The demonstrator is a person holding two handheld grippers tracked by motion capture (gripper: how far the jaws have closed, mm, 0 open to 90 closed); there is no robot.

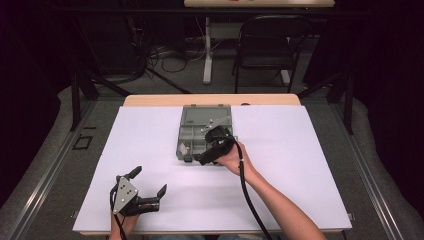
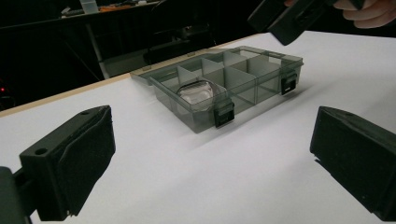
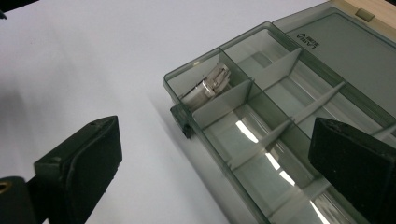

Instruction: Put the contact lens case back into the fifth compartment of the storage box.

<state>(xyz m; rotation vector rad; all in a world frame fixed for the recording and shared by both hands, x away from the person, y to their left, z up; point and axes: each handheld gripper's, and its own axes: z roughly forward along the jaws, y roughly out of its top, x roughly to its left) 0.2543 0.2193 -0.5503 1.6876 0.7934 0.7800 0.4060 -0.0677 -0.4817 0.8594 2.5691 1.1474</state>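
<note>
A smoky grey compartment box (image 1: pixel 186 137) lies open at the table's middle, its lid laid flat behind it. In the right gripper view a small silvery metal part (image 3: pixel 210 84) rests in the box's (image 3: pixel 187 70) corner compartment; the left gripper view shows that shiny part (image 2: pixel 196 92) in a near compartment of the box (image 2: pixel 205 116). My right gripper (image 1: pixel 217 145) hovers over the box's front right, and its jaws (image 3: pixel 219 140) stand open with nothing between them. My left gripper (image 1: pixel 149 181) sits near the front left of the table, open and empty (image 2: pixel 215 135), facing the box. The right gripper (image 2: pixel 289 18) hangs above the box's far end.
A white sheet (image 1: pixel 280 165) covers the table, with a strip of bare wood (image 1: pixel 210 99) at the far edge. Beyond it stand a black folding chair (image 1: pixel 265 45), a white table leg (image 1: pixel 207 55) and floor cables (image 1: pixel 165 57). White sheet spreads left and right of the box.
</note>
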